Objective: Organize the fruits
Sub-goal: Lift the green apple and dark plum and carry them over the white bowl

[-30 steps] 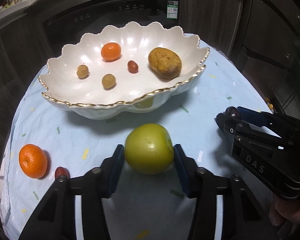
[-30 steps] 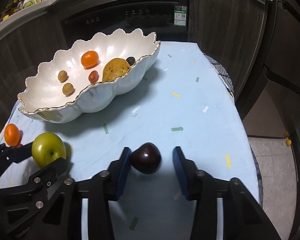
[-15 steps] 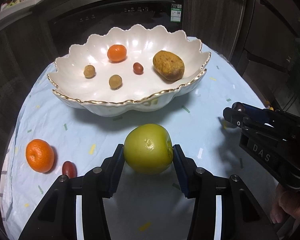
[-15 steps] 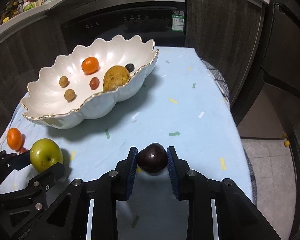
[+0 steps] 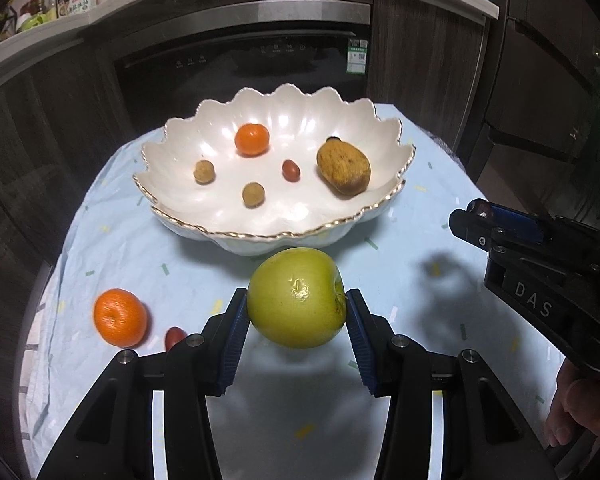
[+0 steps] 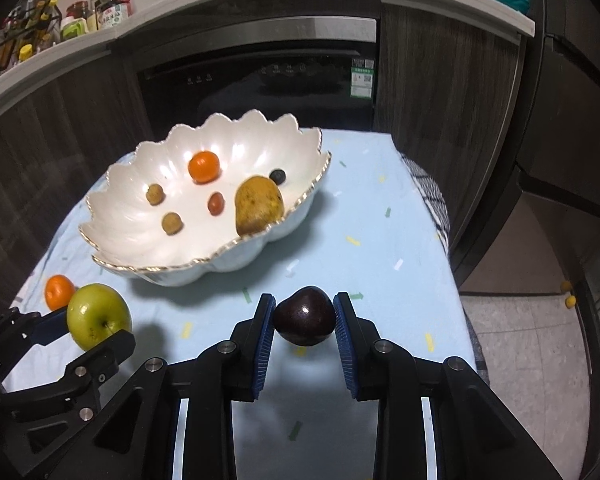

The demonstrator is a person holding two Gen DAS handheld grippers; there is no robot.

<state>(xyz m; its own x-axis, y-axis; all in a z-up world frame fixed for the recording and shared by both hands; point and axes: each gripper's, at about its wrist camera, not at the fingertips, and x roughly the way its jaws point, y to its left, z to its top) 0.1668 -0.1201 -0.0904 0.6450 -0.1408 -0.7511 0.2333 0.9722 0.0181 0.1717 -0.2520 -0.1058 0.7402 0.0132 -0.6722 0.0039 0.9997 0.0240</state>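
Note:
My left gripper (image 5: 296, 312) is shut on a green apple (image 5: 296, 298) and holds it above the blue cloth, in front of the white scalloped bowl (image 5: 284, 236). My right gripper (image 6: 305, 320) is shut on a dark plum (image 6: 305, 315), lifted off the cloth to the right of the bowl (image 6: 204, 264). The bowl holds a tangerine (image 5: 252, 139), a brown pear (image 5: 343, 167), a small red fruit (image 5: 291, 170) and two small tan fruits. The apple also shows in the right wrist view (image 6: 99, 315).
A loose tangerine (image 5: 120, 323) and a small red fruit (image 5: 175, 337) lie on the cloth at the left. The round table's edges fall off left and right. A dark oven front (image 5: 240, 64) and cabinets stand behind the table.
Both grippers have risen and pulled back from the table with their fruit. The right gripper closed on the plum within the last second.

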